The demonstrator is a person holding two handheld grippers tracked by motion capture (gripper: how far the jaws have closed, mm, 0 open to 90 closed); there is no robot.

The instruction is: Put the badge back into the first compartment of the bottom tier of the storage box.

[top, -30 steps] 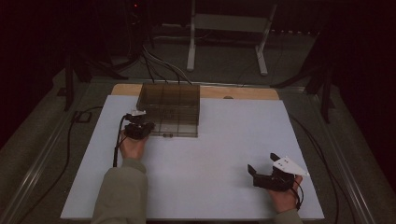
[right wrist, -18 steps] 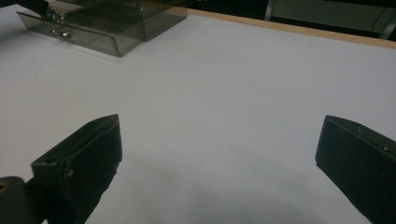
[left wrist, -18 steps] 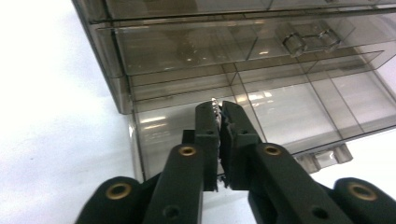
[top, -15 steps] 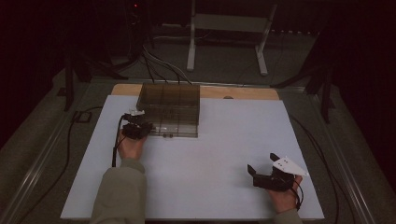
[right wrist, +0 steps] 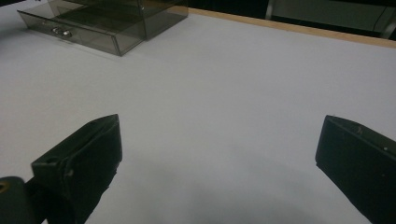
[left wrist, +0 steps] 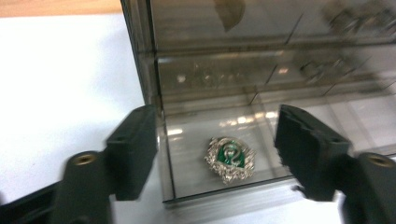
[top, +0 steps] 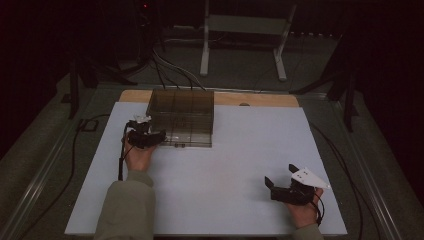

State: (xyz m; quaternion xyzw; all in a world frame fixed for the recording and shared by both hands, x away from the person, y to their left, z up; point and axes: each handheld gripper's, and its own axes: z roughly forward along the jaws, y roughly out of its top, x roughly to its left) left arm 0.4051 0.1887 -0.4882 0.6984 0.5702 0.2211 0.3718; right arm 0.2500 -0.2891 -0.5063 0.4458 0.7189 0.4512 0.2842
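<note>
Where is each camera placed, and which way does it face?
High view: above the person's side, looking forward and down; both forearms, left gripper, right gripper.
Left gripper view: on that gripper, facing the brooch in the smoky drawer box.
Right gripper view: low over the table.
Shared: box, table.

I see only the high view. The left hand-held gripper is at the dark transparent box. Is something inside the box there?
Observer: Yes. A silver brooch with a green centre lies in the pulled-out drawer of the smoky clear plastic drawer box.
Operator: Does the left hand-held gripper hold it?
Observer: No. Its jaws have just been opening; the pads stand apart, either side of the brooch, not touching it.
Operator: And the right hand-held gripper?
Observer: Open, nothing between its jaws, above the white table.
</note>
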